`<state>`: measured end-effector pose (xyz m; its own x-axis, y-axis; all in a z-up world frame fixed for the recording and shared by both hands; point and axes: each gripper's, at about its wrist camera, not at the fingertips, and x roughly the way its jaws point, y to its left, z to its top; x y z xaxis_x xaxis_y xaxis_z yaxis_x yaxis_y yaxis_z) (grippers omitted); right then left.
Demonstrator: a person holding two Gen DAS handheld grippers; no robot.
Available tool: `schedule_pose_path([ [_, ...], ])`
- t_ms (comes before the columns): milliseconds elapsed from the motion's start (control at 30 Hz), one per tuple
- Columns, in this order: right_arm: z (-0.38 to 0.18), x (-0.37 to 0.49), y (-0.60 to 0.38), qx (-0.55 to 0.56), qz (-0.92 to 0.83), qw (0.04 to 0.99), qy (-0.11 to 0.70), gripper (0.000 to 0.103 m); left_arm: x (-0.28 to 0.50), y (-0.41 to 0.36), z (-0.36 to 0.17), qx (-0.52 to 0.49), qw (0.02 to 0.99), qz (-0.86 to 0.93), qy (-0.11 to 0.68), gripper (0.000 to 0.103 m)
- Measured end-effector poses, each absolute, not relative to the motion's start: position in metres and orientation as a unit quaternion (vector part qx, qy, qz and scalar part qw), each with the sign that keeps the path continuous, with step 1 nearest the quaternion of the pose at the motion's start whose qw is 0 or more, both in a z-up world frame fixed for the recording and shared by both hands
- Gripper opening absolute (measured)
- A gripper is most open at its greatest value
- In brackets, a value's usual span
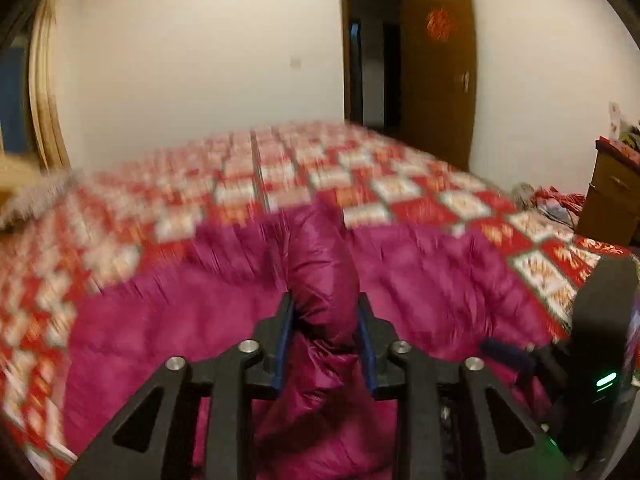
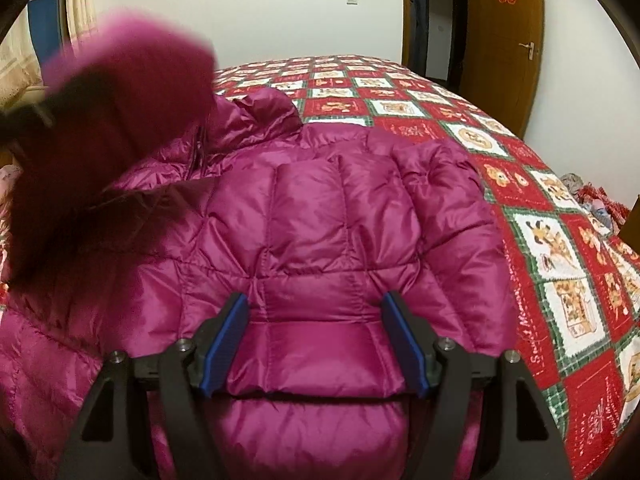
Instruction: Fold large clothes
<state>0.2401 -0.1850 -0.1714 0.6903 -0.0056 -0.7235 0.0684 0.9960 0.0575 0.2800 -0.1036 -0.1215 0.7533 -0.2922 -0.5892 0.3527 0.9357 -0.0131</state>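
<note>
Item: magenta down jacket (image 2: 320,208), spread on the quilted bed (image 2: 560,248), long axis running away from us toward the hood. Our left gripper (image 1: 325,340) pinches a raised sleeve (image 1: 324,264); our right gripper (image 2: 316,344) stands wide over the hem. We judge the sleeve must cross rightward onto the body.

The left gripper (image 1: 325,308) is clamped down on a puffy roll of the jacket (image 1: 324,264), with the blue pads (image 1: 285,344) pressed in from both sides. The right gripper (image 2: 316,304) is held wide apart, fingers splayed, nothing pinched between them.
</note>
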Motion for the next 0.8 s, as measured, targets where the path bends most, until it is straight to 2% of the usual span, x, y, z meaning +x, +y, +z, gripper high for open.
schedule_pose_path([
  [33, -0.171, 0.24, -0.185, 0.041, -0.019, 0.919, 0.393, 0.072, 0.285, -0.1, -0.131, 0.031, 0.925, -0.178, 0.335, 0.051],
  [100, -0.171, 0.24, -0.186, 0.047, -0.016, 0.919, 0.391, 0.073, 0.288, -0.094, -0.141, 0.011, 0.912, -0.186, 0.365, 0.059],
  [300, -0.171, 0.239, -0.187, 0.049, -0.015, 0.919, 0.391, 0.074, 0.252, -0.088, -0.129, 0.045, 0.913, -0.188, 0.359, 0.063],
  [433, -0.171, 0.24, -0.187, 0.047, -0.016, 0.919, 0.391, 0.074, 0.221, -0.062, -0.102, 0.049, 0.925, -0.203, 0.318, 0.075],
  [600, -0.153, 0.227, -0.182, 0.02, -0.018, 0.921, 0.39, 0.074, 0.245, 0.003, -0.083, 0.012, 0.938, -0.117, 0.327, 0.076],
  [733, -0.106, 0.195, -0.174, -0.018, -0.025, 0.948, 0.315, 0.074, 0.282, 0.048, -0.091, 0.002, 0.94, -0.007, 0.341, 0.075],
  [800, -0.079, 0.198, -0.167, -0.009, -0.001, 0.954, 0.299, 0.068, 0.299, 0.058, -0.098, -0.009, 0.934, 0.017, 0.358, 0.075],
])
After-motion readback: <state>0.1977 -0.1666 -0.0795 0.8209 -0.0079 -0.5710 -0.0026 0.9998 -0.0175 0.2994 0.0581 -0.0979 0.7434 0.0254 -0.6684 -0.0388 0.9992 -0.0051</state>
